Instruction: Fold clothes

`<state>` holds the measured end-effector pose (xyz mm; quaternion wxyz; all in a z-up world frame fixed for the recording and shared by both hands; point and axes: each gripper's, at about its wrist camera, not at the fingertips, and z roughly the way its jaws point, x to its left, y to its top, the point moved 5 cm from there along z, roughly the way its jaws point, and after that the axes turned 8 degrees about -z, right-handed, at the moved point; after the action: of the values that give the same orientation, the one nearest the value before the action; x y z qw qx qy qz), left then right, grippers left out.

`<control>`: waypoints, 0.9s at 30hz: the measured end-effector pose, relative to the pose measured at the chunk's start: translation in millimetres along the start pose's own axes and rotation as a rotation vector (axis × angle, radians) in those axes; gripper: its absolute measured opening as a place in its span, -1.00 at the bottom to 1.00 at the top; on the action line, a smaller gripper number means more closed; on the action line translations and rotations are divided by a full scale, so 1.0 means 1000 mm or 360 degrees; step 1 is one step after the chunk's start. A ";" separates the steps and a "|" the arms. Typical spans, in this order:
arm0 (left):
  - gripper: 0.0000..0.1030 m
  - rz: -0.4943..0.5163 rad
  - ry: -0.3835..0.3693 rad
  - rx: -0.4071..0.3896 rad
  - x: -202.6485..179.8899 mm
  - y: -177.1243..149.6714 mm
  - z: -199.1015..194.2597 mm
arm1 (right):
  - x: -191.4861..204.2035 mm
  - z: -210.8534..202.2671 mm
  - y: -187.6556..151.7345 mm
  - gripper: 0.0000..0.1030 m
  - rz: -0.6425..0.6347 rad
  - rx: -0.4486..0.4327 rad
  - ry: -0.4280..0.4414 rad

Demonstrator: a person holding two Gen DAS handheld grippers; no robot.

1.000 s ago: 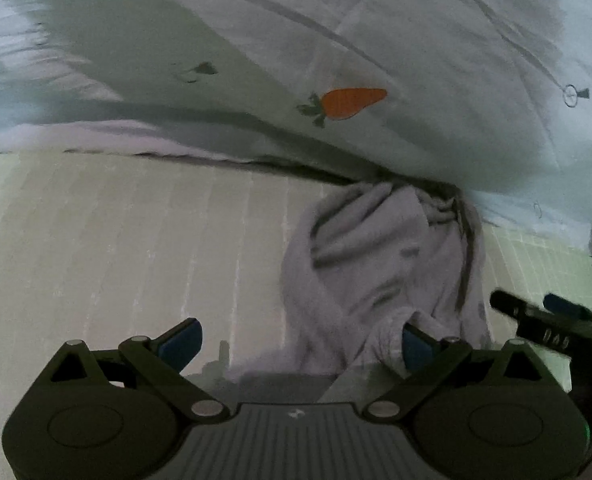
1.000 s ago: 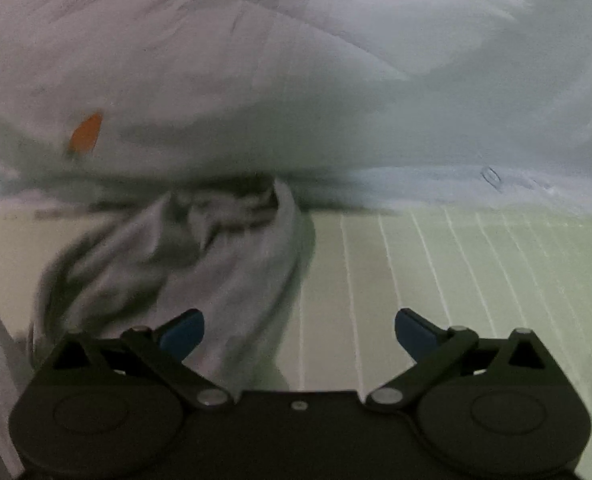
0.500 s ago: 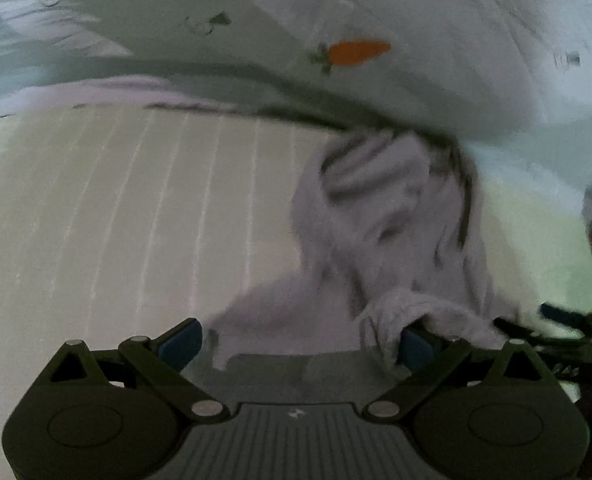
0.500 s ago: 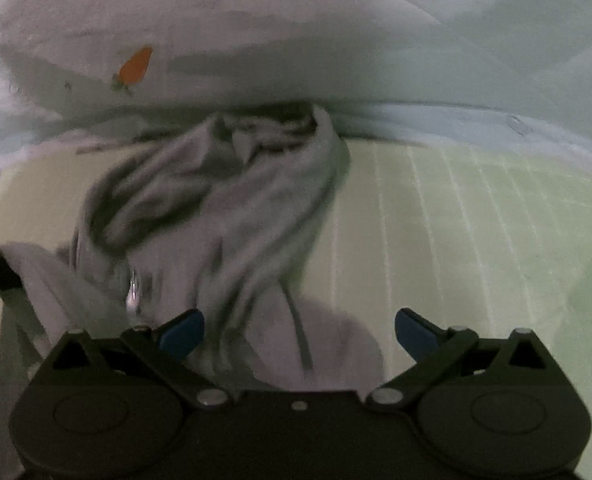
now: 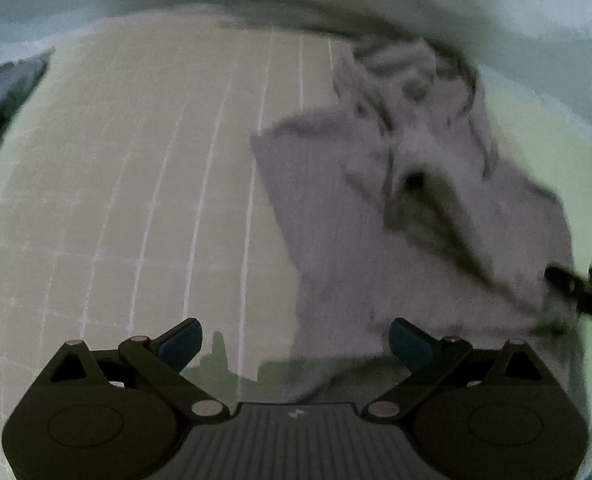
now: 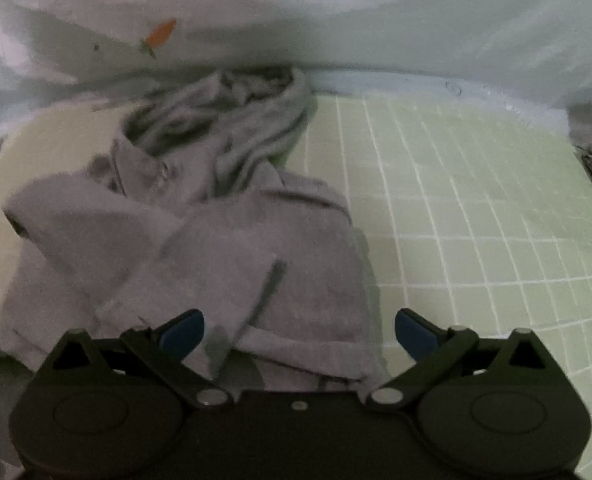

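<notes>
Broad, soft, pale quilt (image 6: 336,20) along the far edge, puffy and creased, printed with small orange carrots (image 6: 157,36). Beneath it, flat pale-green cutting mat (image 6: 476,208) ruled with a white grid, matte and smooth, serving as worktop cover. On the mat, crumpled grey garment (image 6: 255,256): soft knit fabric, far end bunched in ropey folds against the quilt, near end spread flatter with a hemmed band close to the cameras; a small metallic snap or button (image 6: 163,168) near a collar-like fold. Blurred in the left view (image 5: 376,220), lying right of centre. Left gripper (image 5: 296,340): black linkage, blue-tipped jaws spread wide, nothing between them, mat and garment edge below. Right gripper (image 6: 300,330): same build, jaws equally wide apart, poised over the garment's near hem, gripping nothing.
</notes>
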<state>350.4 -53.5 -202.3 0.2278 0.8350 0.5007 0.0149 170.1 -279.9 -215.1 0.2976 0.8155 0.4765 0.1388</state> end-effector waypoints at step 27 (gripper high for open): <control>-0.57 -0.0305 -0.0406 -0.0084 -0.026 0.006 -0.005 | -0.007 -0.055 0.016 -0.88 0.0474 -0.0312 0.0445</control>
<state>341.2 -76.3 -189.7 0.3118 0.7722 0.5445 -0.0999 149.8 -271.9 -161.3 0.2828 0.8168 0.3717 0.3386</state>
